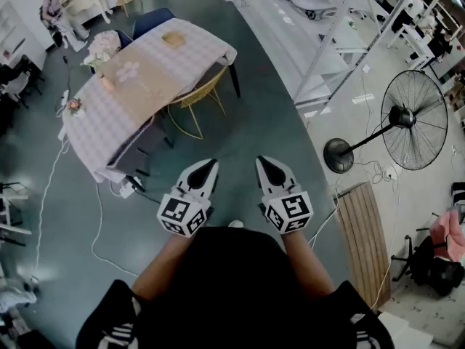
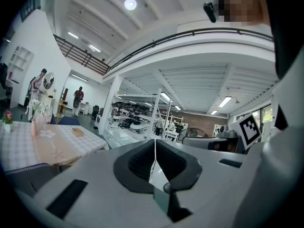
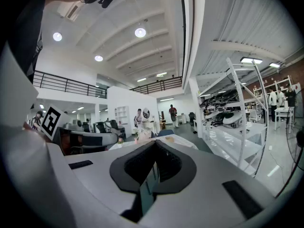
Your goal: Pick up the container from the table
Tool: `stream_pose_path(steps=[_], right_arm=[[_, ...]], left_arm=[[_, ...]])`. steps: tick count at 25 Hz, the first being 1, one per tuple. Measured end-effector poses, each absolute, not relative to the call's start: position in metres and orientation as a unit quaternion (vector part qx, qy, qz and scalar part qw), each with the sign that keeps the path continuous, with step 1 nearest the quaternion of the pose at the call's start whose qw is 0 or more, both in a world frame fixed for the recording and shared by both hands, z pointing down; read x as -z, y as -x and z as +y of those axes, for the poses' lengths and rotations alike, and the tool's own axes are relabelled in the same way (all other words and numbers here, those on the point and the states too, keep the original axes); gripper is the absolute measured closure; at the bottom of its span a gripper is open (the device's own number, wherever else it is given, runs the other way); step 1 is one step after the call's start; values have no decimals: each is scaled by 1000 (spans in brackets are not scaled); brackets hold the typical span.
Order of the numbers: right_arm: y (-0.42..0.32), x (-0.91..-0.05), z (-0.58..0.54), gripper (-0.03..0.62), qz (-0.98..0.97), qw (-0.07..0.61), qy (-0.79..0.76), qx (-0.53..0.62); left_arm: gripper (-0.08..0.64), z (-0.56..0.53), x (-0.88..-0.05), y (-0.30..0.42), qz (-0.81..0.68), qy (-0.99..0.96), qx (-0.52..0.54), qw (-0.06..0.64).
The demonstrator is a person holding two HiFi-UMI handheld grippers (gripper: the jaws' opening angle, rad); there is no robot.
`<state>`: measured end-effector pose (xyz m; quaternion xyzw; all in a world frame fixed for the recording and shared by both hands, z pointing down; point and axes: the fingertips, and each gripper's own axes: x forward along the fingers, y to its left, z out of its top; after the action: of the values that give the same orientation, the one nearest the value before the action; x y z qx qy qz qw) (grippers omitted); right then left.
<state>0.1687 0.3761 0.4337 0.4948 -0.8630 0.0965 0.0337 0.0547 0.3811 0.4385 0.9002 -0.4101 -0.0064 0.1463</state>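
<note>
Hovering side by side, left tool and right tool sit pressed together, pinching nothing.

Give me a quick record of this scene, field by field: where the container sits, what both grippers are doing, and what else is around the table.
container: small, tan, at the far end of the table, untouched
table: checked cloth, flowers near its left side
left gripper: fingers together, empty, held over the floor short of the table
right gripper: fingers together, empty, beside the left one
chair: yellow, at the table's right side
fan: standing, off to the right
task stage: table not yet reached
</note>
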Motion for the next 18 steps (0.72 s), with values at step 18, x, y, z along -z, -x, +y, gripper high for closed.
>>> stream_pose_path(steps=[18], right_arm=[[-164,-429,385,528,-885,20,-458,-84]], left_arm=[[539,382,-442,-51,-407,-903,7,138]])
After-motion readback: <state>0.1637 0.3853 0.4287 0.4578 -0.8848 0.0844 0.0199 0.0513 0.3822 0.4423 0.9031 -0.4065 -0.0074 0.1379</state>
